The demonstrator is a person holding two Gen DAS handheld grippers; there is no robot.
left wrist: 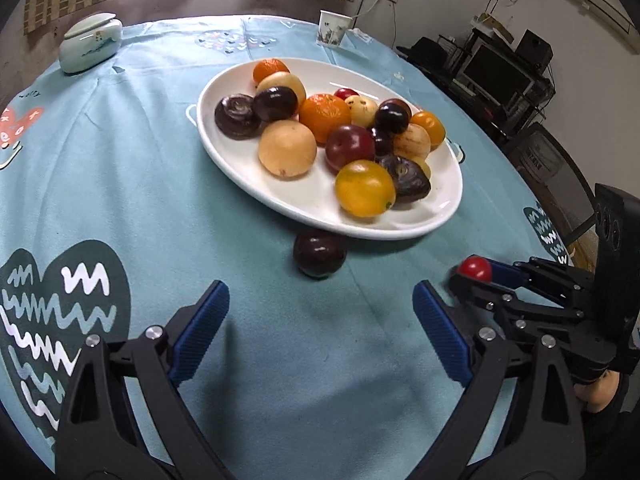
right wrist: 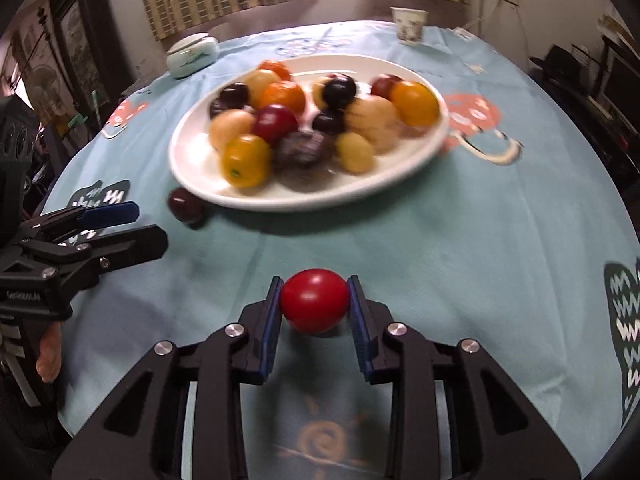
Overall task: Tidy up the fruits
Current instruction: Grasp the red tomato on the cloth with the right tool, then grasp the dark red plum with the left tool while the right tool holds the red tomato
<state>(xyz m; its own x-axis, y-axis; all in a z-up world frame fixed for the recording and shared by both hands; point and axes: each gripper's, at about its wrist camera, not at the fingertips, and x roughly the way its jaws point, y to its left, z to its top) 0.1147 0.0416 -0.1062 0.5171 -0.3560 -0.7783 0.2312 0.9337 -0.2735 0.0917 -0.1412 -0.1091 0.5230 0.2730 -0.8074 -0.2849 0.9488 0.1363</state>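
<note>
Right wrist view, centre: right gripper point(right wrist: 314, 306) clamps a red fruit point(right wrist: 314, 305); left gripper point(left wrist: 320, 328) gapes empty; dark plum point(left wrist: 319, 253) remains off the heaped plate point(left wrist: 420, 220).

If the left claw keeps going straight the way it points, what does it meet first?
Probably the dark purple round plum lying on the teal tablecloth, just short of the white oval plate; the open left claw lines up with it, though depth is uncertain.

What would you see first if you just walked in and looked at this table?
First, the big white plate mid-table, heaped with orange, yellow and dark fruits. Next, the shiny red fruit pinched in the right hand-held gripper, close to the table's near edge. Then one dark plum lying alone on the blue cloth beside the plate.
</note>
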